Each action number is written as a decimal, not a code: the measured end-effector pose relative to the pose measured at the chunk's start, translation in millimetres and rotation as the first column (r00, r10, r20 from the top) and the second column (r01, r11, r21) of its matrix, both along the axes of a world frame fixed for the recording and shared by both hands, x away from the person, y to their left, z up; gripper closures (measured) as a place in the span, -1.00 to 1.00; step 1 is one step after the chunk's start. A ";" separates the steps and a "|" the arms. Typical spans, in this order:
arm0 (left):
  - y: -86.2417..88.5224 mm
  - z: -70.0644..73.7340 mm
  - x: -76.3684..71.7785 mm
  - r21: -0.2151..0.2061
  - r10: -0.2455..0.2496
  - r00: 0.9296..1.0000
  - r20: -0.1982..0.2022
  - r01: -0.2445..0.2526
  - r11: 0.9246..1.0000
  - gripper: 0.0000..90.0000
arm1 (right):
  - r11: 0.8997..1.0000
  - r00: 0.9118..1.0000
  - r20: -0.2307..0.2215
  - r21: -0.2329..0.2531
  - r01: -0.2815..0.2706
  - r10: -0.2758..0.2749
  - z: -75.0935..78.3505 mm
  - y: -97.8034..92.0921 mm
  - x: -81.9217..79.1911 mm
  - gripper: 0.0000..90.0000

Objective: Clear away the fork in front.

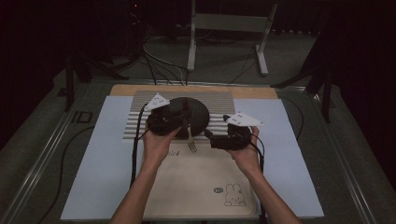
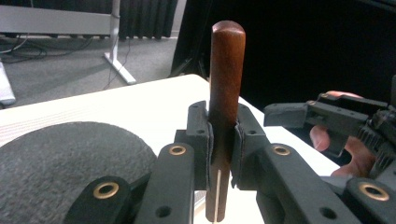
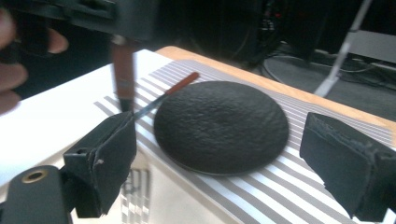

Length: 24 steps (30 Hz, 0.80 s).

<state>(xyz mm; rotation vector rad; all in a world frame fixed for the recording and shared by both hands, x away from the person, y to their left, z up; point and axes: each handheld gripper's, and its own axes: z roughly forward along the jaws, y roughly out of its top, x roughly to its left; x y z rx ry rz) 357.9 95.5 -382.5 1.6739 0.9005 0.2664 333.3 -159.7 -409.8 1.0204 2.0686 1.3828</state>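
Fork (image 1: 190,138) with a wooden handle (image 2: 226,93) hangs upright in my left gripper (image 1: 173,122), whose jaws clamp the handle from both sides; its prongs point down over the near edge of the striped mat (image 1: 219,100), just beside the black plate (image 3: 221,125). My right gripper (image 1: 216,138) sits near it with jaws spread wide around nothing. A second utensil (image 3: 164,94) lies on the mat at the plate's edge.

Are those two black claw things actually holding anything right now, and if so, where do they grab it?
The left tool holds a fork by its wooden handle, jaws clamped low on it, tines hanging down. The right tool is open and holds nothing.
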 end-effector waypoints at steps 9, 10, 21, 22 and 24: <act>15.9 6.7 -3.9 0.010 0.008 1.000 -0.010 -0.007 1.000 0.79 | 0.997 0.997 0.021 -0.011 0.070 -0.070 -2.6 -26.5 -2.0 -0.76; 17.3 7.2 -4.3 0.011 0.010 1.000 -0.011 -0.010 1.000 0.79 | 0.997 0.997 0.023 -0.011 0.079 -0.079 -3.2 -29.2 -2.2 -0.76; 36.1 10.5 -9.9 0.015 0.016 0.999 -0.044 -0.015 1.000 0.79 | 0.990 0.989 0.047 -0.003 0.144 -0.143 -8.1 -55.6 -10.2 -0.76; 37.8 10.6 -10.2 0.014 0.015 0.999 -0.045 -0.015 1.000 0.79 | 0.989 0.988 0.048 0.000 0.148 -0.148 -8.8 -58.0 -11.1 -0.76; 39.5 10.7 -10.5 0.015 0.014 0.999 -0.048 -0.013 1.000 0.79 | 0.988 0.987 0.047 0.002 0.153 -0.153 -9.3 -60.6 -12.1 -0.76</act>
